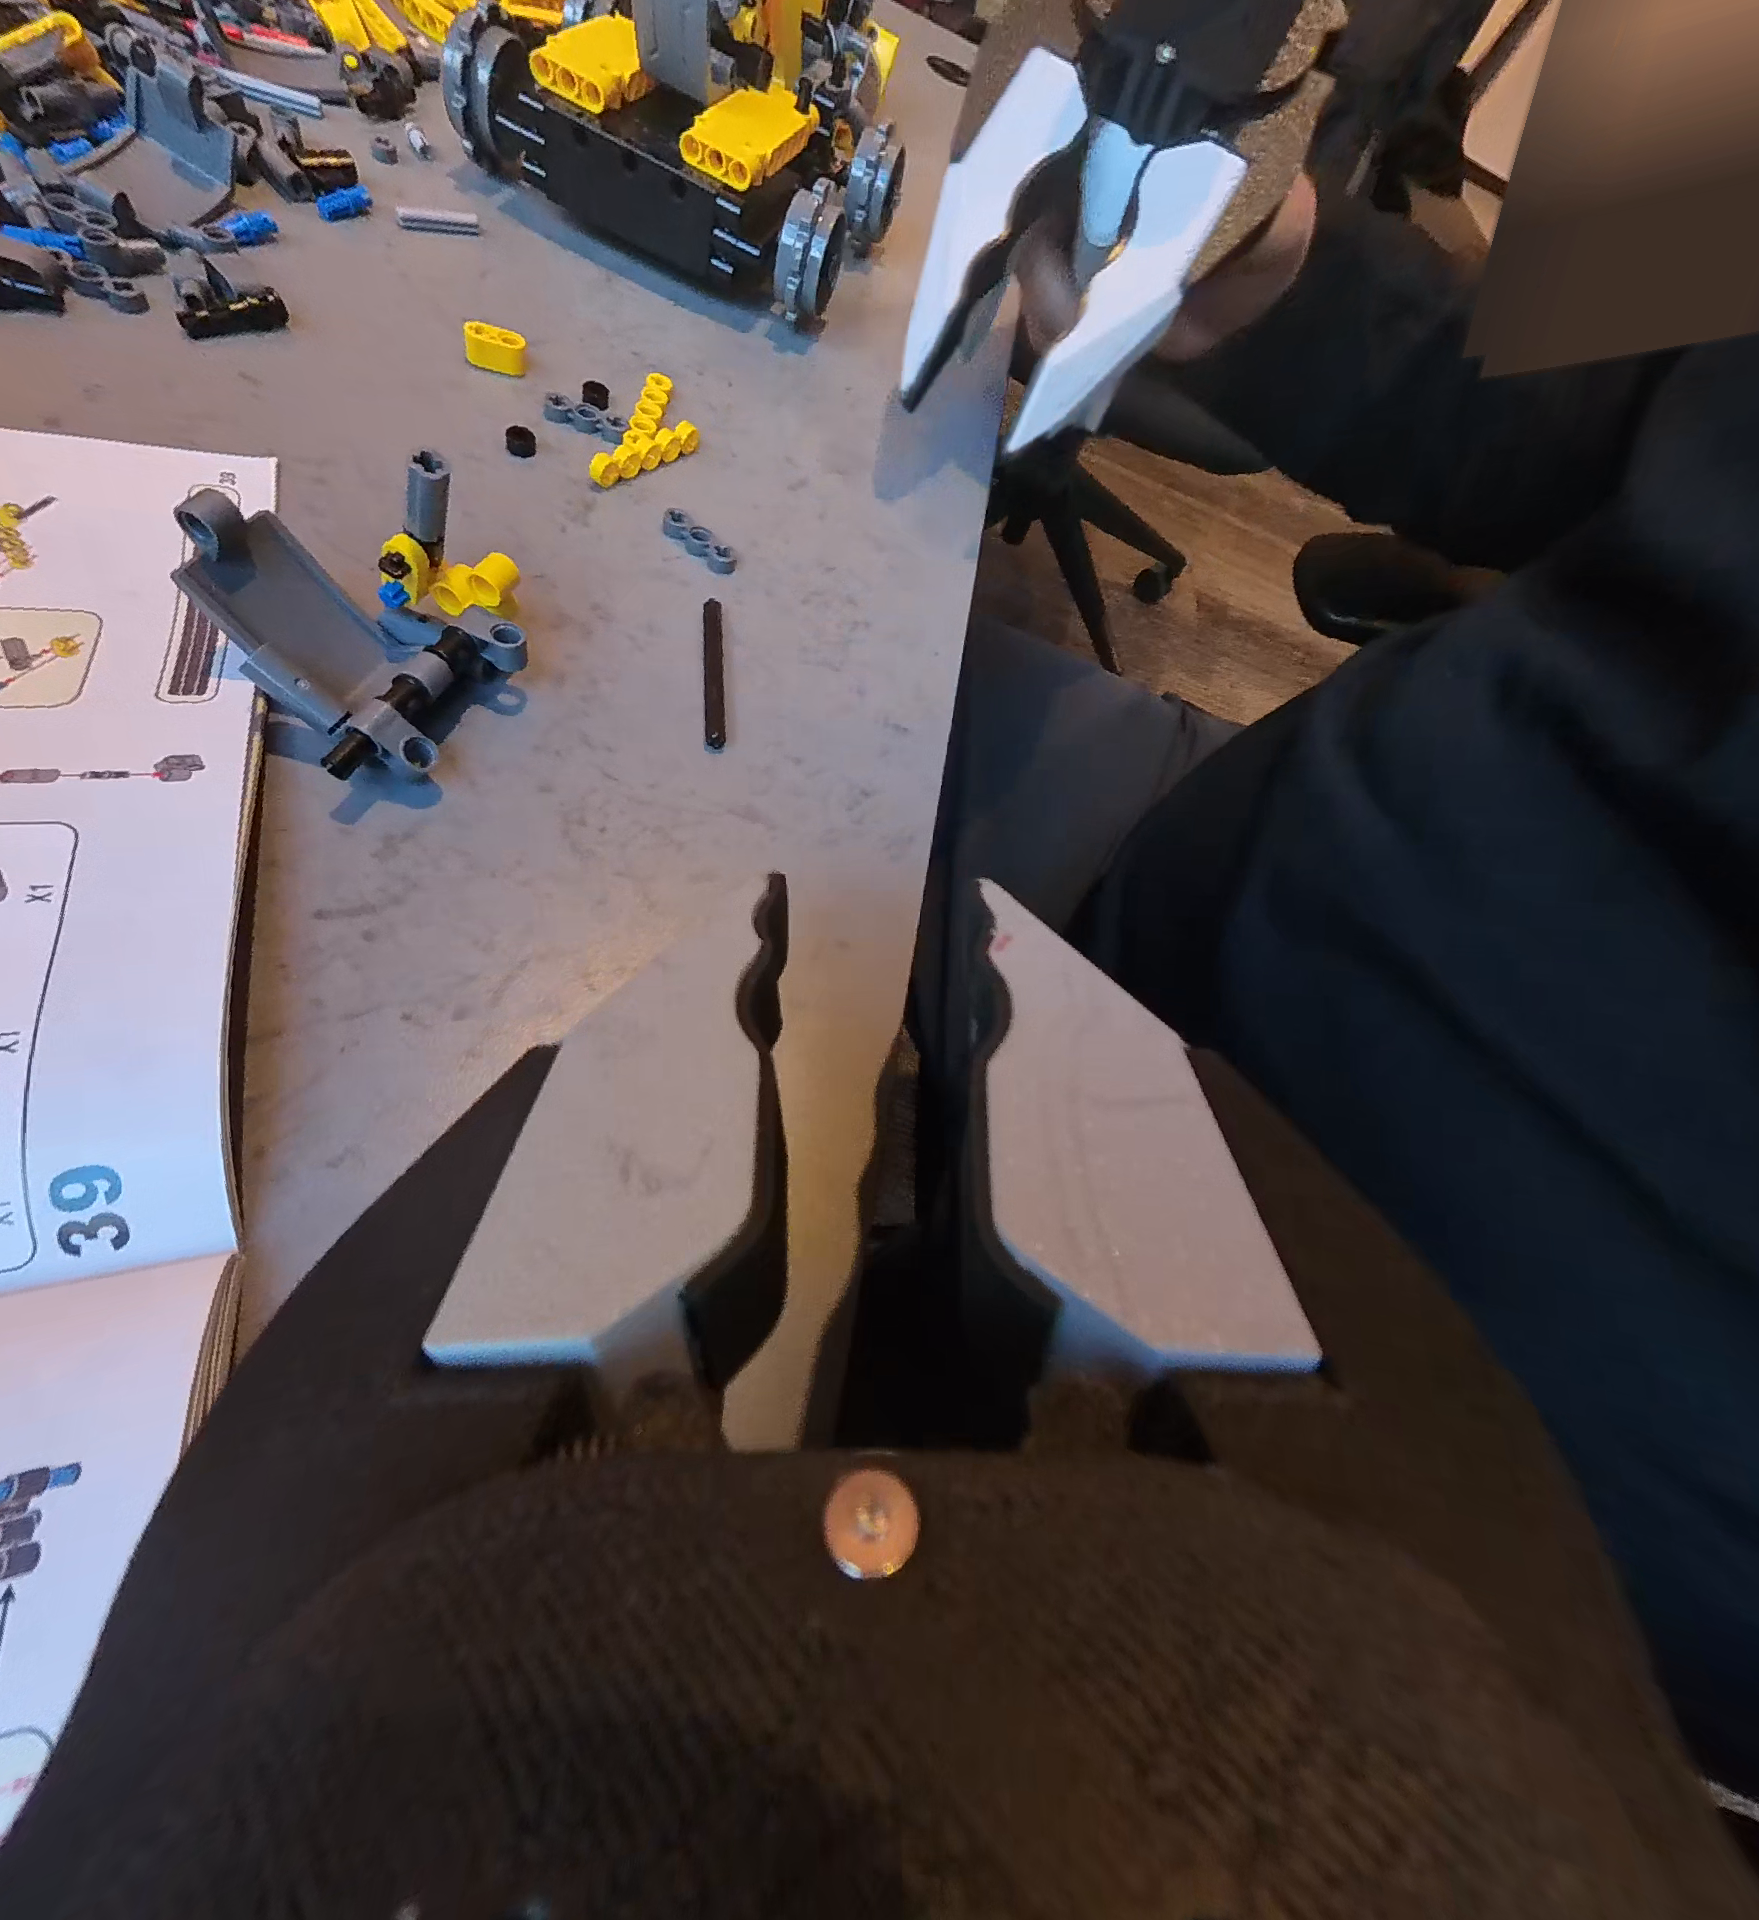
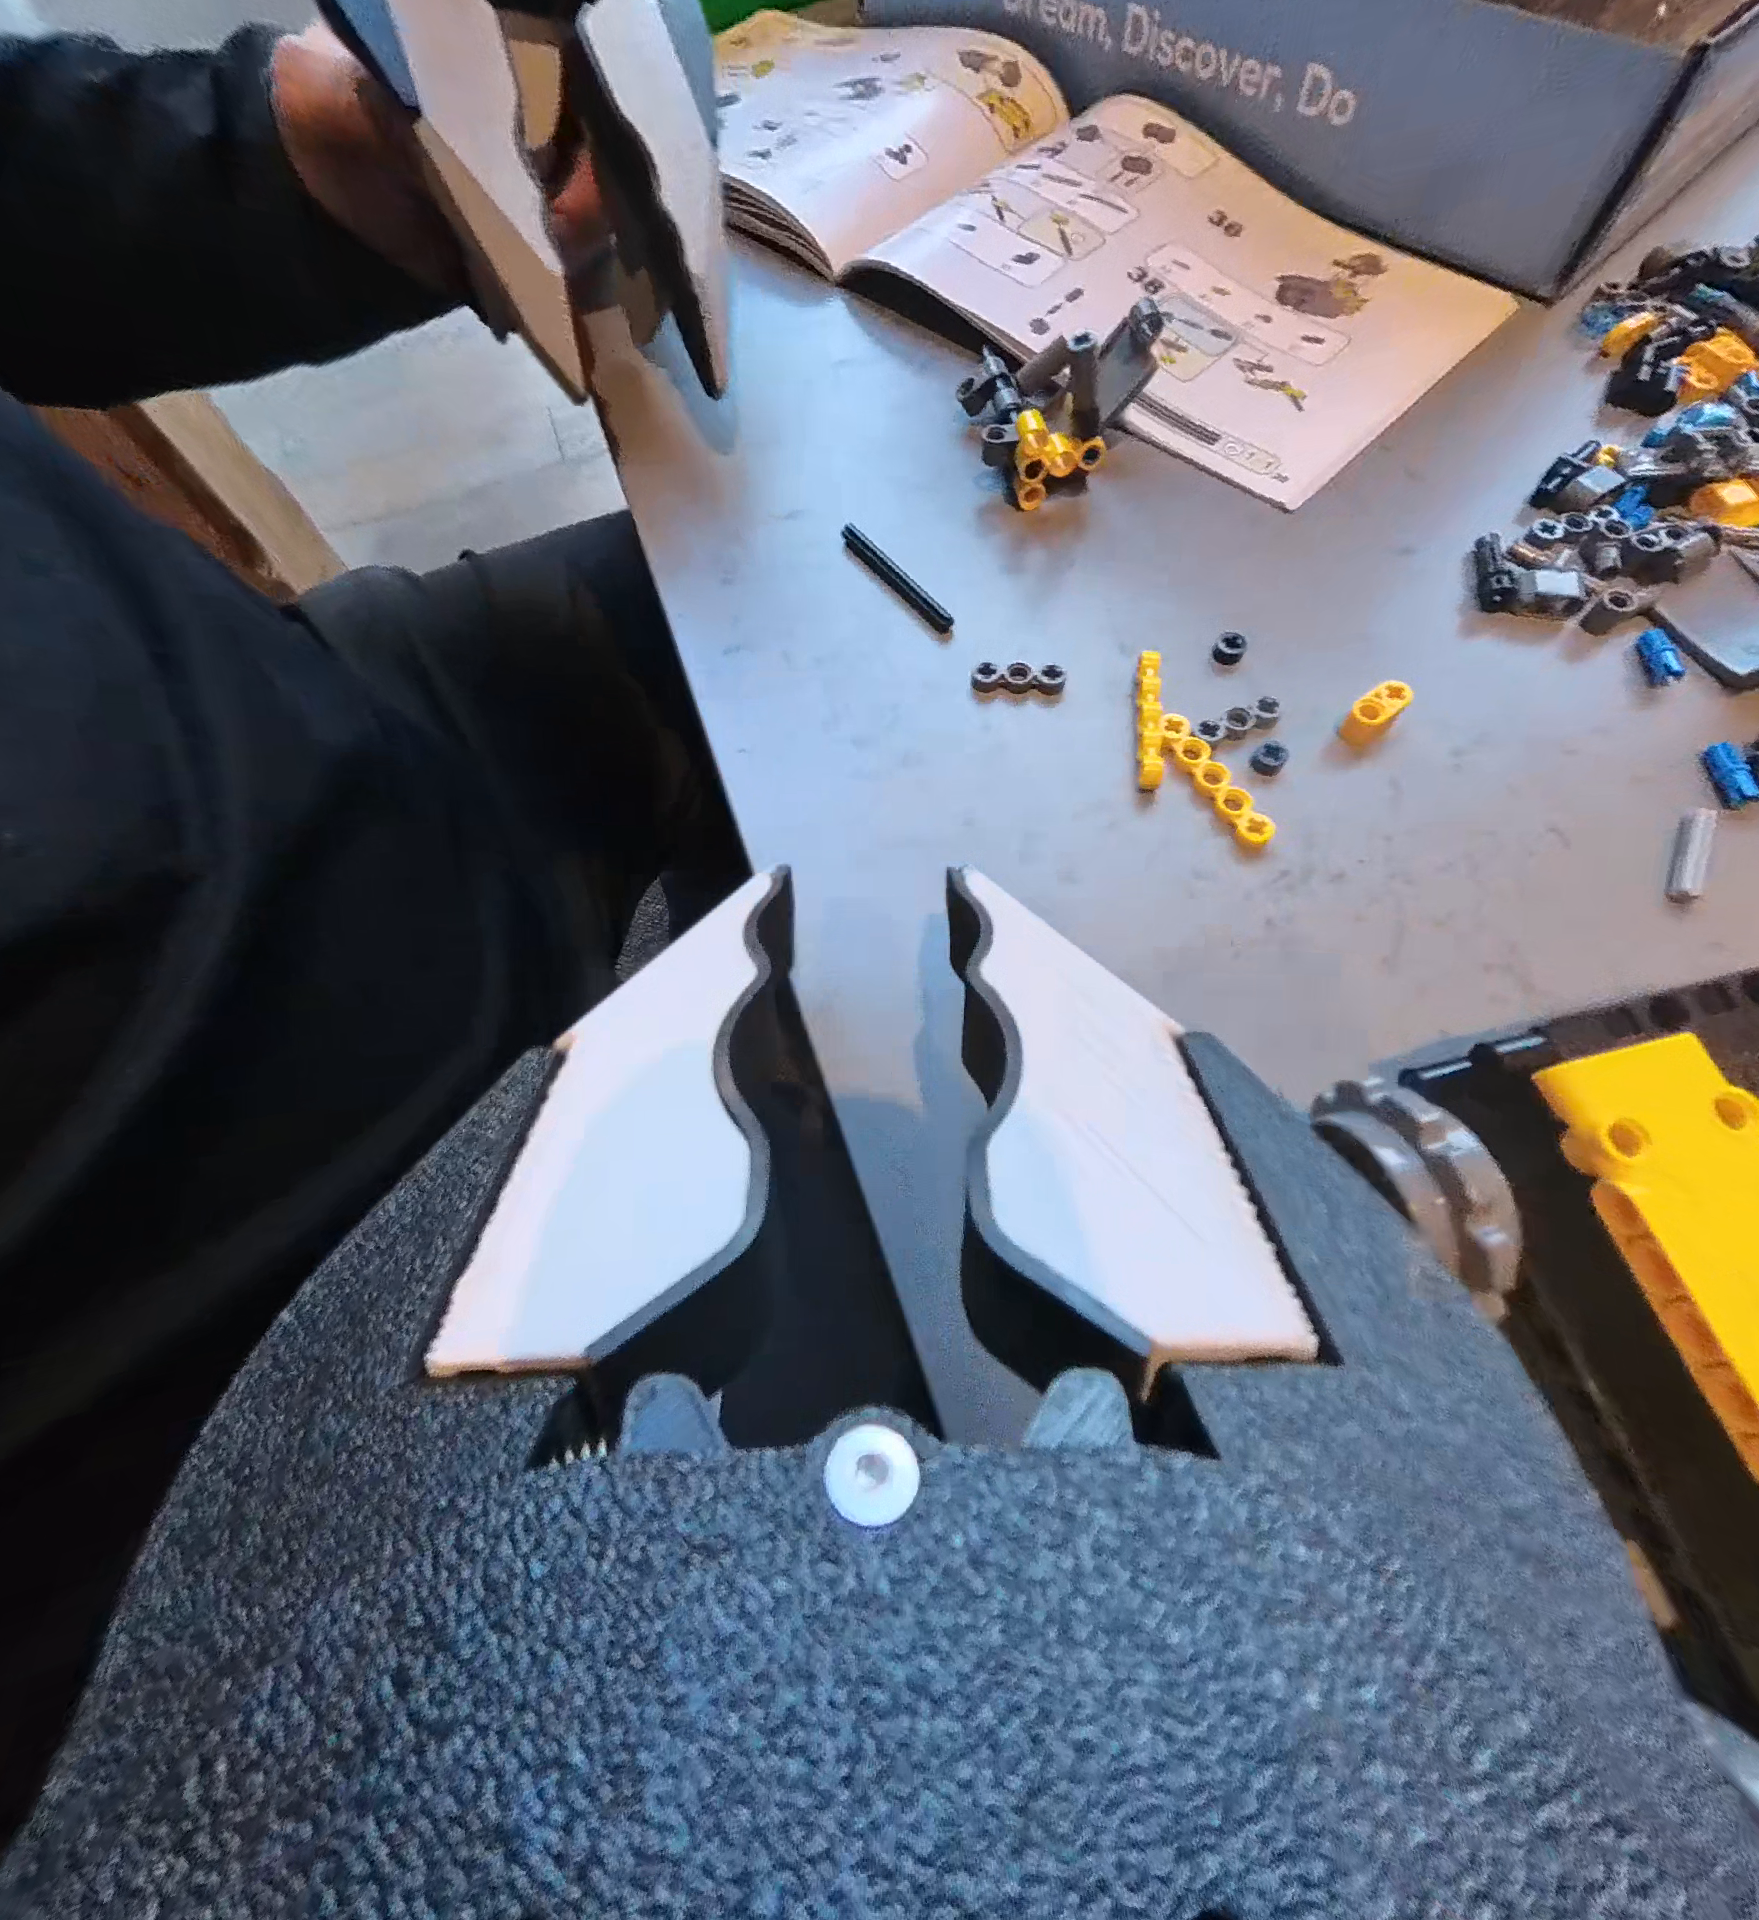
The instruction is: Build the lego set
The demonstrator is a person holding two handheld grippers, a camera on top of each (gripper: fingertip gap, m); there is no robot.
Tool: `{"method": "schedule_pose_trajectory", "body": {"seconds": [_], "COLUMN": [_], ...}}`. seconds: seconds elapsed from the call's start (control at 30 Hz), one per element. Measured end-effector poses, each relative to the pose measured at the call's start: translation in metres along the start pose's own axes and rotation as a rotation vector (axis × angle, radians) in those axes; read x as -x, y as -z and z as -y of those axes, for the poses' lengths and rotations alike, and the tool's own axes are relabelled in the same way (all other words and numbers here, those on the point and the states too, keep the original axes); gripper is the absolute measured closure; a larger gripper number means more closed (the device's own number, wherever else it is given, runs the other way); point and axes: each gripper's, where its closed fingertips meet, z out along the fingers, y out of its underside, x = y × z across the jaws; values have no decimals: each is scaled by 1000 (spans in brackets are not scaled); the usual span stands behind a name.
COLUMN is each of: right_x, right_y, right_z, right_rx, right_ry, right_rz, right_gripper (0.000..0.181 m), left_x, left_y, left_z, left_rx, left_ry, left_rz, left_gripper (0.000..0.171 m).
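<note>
My left gripper [image 1: 880, 904] is open and empty, hovering over the near edge of the grey table [image 1: 563, 883]. My right gripper [image 2: 870, 883] is open and empty over the same edge; it also shows in the left wrist view [image 1: 963, 421]. The left gripper shows at the top left of the right wrist view [image 2: 646, 405]. Between them lie a black axle [image 1: 714, 673] [image 2: 896, 578], a small grey three-hole piece [image 1: 698, 540] [image 2: 1017, 677], crossed yellow beams [image 1: 646, 431] [image 2: 1197, 758] and a grey and yellow sub-assembly [image 1: 355, 634] [image 2: 1062, 405].
A black and yellow wheeled model [image 1: 667, 156] [image 2: 1685, 1195] stands close to my right gripper. An open instruction booklet [image 1: 75, 831] [image 2: 1114, 229], a pile of loose parts [image 1: 44, 156] [image 2: 1706, 499] and a grey box [image 2: 1426, 135] are on the table. A person in dark clothes sits at the edge. Spacing between my two grippers at the tips: around 15 cm. My left gripper's tips are some 8 cm from the black axle [image 2: 896, 578]. It is also in sight in the left wrist view [image 1: 713, 666].
</note>
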Motion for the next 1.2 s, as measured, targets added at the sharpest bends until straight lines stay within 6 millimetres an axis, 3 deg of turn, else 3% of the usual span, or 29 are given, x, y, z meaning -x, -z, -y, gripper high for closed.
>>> {"method": "schedule_pose_trajectory", "body": {"seconds": [0.13,0.3,0.4,0.6,0.93,1.2], "right_x": [-20,-59,-77,-54,-22,-13], "right_y": [-1,-2,-1,-28,-81,-103], "right_z": [2,-11,-1,39,40,43], "right_rx": [40,128,94,5,188,250], "right_ry": [9,-115,-134,-48,181,268], "right_rz": [-64,-173,-258,-161,81,163], "right_gripper": [155,162,172,163,154,154], "left_x": [-2,-5,-6,-6,-5,-2], "left_y": [1,2,2,3,3,3], "left_z": [1,1,2,2,2,3], "left_rx": [-10,-18,-24,-28,-33,-34], "left_ry": [-25,-45,-57,-72,-61,-27], "left_rz": [6,-6,-7,3,9,11], "left_gripper": [140,140,140,140,144,144]}}
